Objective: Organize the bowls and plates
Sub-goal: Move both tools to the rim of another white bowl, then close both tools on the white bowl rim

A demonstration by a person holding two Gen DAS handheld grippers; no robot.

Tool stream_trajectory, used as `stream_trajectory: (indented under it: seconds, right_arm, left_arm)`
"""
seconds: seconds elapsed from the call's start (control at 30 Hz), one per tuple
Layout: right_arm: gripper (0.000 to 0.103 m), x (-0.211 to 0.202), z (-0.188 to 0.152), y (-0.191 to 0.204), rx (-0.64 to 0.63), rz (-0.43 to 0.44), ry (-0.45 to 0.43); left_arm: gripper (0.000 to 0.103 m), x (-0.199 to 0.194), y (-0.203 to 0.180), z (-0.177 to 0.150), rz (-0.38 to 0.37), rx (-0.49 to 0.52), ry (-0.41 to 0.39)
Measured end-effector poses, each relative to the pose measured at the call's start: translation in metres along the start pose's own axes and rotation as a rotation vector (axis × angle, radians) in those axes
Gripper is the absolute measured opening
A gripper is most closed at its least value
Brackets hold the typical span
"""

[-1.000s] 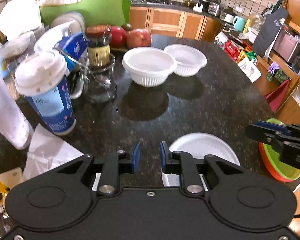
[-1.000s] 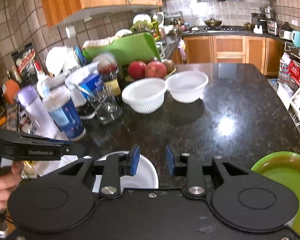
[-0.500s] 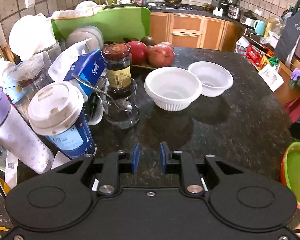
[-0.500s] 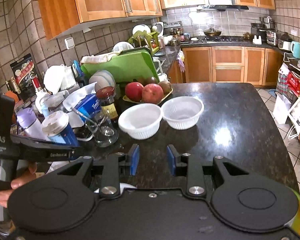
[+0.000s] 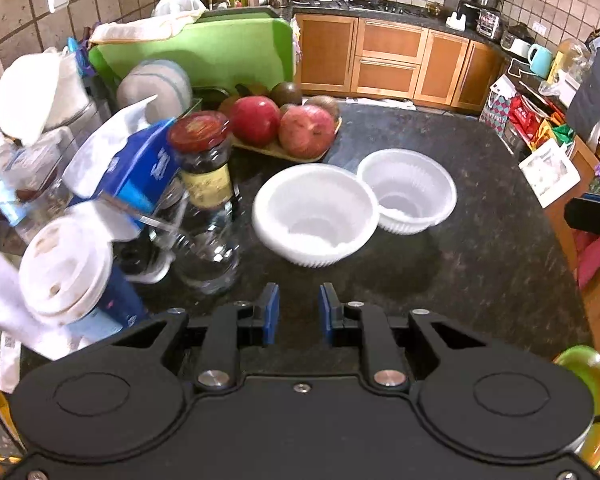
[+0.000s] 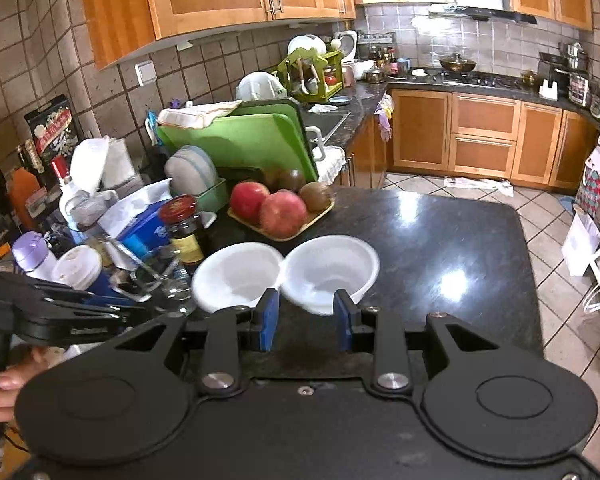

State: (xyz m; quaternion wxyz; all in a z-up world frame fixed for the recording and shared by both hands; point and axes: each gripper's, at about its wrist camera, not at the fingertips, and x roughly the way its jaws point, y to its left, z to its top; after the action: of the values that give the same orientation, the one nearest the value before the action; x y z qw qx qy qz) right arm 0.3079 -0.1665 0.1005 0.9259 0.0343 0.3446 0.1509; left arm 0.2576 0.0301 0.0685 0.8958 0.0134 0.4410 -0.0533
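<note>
Landmark: fruit tray on the dark counter.
Jar: just left of the tray, upright, red lid.
Left gripper: fingers parted, nothing between them, in front of the tray.
Left bowl: white, in front of the tray, touching its neighbour.
Right bowl: white, front-right of the tray.
Right gripper: fingers spread, empty, nearer than both bowls.
Green plate: far right of the tray, at the counter edge.

We see two white bowls of thin ribbed plastic (rather matt) on a glossy speckled stone counter; the glass jar has a red metal lid, the cabinets are varnished wood.
</note>
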Motion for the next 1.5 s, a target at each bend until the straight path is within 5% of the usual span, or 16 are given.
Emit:
stream_trajectory:
  seconds: [0.33,0.83,1.03,1.5]
  right_arm:
    - [0.032,0.078,0.036,-0.07,-0.013,0.02,0.117]
    - [0.032,0.194,0.061,-0.09,-0.118,0.164,0.239]
    - [0.032,0.223,0.059,-0.091,-0.133,0.21,0.287]
    - [0.034,0.243,0.056,-0.084,-0.185,0.163,0.288]
  left_arm:
    - [0.027,0.045,-0.048,0.041,-0.052,-0.054,0.118]
    - [0.027,0.115,-0.08,0.058,-0.034,-0.266,0.219]
    - [0.027,0.119,-0.077,0.061,-0.002,-0.284,0.216]
    - [0.027,0.122,-0.074,0.066,-0.003,-0.284,0.198]
